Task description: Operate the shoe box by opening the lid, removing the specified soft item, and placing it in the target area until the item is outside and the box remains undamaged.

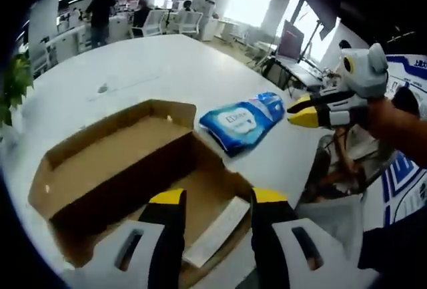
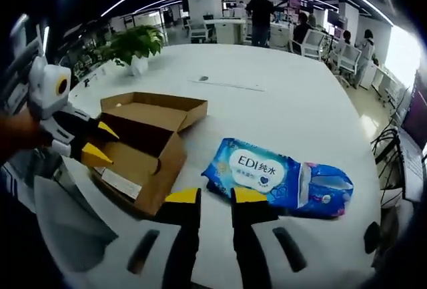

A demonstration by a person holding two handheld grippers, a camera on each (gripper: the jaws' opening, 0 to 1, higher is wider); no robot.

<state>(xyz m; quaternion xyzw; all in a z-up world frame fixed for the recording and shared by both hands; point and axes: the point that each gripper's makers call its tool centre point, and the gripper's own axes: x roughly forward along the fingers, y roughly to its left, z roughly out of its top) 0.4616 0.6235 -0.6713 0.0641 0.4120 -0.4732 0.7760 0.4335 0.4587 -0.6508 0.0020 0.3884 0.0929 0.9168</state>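
One cardboard shoe box point(image 2: 143, 149) and one blue pack of wet wipes point(image 2: 277, 179) are seen on a round white table point(image 2: 280, 95); two grippers are counted, each with two black jaws tipped in yellow. The box is of plain brown corrugated card, rectangular, with its hinged lid point(image 1: 110, 145) thrown back flat on the far side. A pale flat strip point(image 1: 217, 232) lies on the floor of the box. The pack is outside the box, just beside its right edge, resting flat on the table. It is soft, glossy and crinkled, with a white label, and its long axis runs left to right in the right gripper view. The left gripper point(image 1: 217, 199) is held over the near edge of the box, jaws parted and holding nothing. The right gripper point(image 2: 215, 195) hovers just short of the pack, jaws slightly apart and empty. A potted green plant point(image 2: 137, 45) stands at the far left of the table.
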